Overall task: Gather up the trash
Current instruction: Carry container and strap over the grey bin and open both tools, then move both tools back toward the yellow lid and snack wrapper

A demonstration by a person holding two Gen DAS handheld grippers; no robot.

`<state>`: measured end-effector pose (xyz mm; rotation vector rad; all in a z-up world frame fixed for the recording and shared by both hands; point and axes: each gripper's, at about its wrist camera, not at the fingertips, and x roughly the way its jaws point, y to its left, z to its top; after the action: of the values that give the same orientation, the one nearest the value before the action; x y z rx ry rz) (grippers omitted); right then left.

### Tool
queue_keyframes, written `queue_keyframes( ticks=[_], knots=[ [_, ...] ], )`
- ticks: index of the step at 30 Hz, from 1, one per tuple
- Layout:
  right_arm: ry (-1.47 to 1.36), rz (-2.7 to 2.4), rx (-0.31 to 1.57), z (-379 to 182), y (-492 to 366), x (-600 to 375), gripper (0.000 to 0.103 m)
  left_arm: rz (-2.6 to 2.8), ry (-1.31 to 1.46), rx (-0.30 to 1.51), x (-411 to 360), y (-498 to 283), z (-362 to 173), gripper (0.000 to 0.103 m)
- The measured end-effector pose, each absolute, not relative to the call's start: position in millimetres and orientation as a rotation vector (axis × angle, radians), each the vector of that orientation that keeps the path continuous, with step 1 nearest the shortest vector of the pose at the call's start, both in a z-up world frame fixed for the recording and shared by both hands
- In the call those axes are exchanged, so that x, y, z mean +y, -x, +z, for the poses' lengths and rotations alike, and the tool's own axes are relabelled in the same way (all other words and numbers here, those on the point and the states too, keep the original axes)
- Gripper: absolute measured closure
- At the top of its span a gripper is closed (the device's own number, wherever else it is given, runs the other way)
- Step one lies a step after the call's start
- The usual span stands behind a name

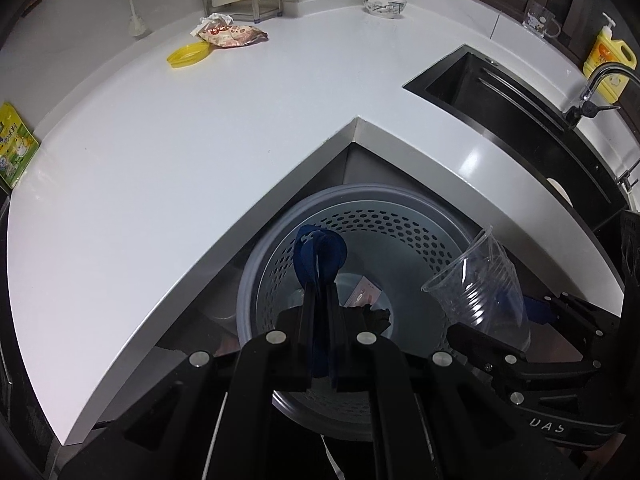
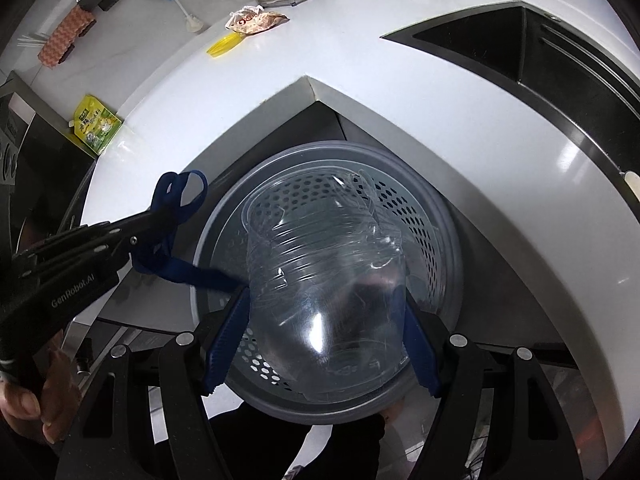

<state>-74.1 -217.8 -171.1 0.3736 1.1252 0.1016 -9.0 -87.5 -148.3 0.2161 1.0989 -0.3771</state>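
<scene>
A grey perforated trash bin (image 1: 404, 232) stands on the floor in the inner corner of the white counter; it also shows in the right wrist view (image 2: 436, 248). My left gripper (image 1: 320, 280) is shut on a blue strap (image 1: 320, 248) and holds it over the bin; it shows in the right wrist view (image 2: 160, 216) with the blue strap (image 2: 180, 196) looped. My right gripper (image 2: 326, 280) is shut on a clear plastic cup (image 2: 320, 272) above the bin; the cup shows in the left wrist view (image 1: 480, 280). A small packet (image 1: 362, 292) lies in the bin.
On the white counter (image 1: 200, 128) lie a crumpled snack wrapper (image 1: 232, 34) with a tissue, and a yellow lid (image 1: 188, 55). A green packet (image 1: 14, 144) sits at the left edge. A black sink (image 1: 520, 120), a bowl (image 1: 384, 4), a glass mug (image 1: 538, 20) and a soap bottle (image 1: 608, 60) are to the right.
</scene>
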Motion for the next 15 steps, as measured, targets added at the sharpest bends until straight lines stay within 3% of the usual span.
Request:
queue_keyframes(
  ticks=[4, 6, 8, 10, 15],
  knots=[
    [-0.383, 0.105, 1.128, -172, 70, -219, 0.032, -0.360, -0.207, 1.116, -85, 6, -150, 0.091],
    [-0.394, 0.111, 1.124, -171, 70, -220, 0.031, -0.349, -0.207, 1.114, -83, 6, -150, 0.079],
    [-0.393, 0.111, 1.131, -172, 69, -220, 0.031, -0.332, -0.201, 1.100, -78, 6, -147, 0.047],
    [-0.397, 0.110, 1.137, -172, 68, -220, 0.028, -0.318, -0.189, 1.077, -73, 6, -143, 0.035],
    [-0.404, 0.102, 1.135, -172, 70, -222, 0.027, -0.301, -0.188, 1.080, -68, 6, -141, 0.035]
  ],
)
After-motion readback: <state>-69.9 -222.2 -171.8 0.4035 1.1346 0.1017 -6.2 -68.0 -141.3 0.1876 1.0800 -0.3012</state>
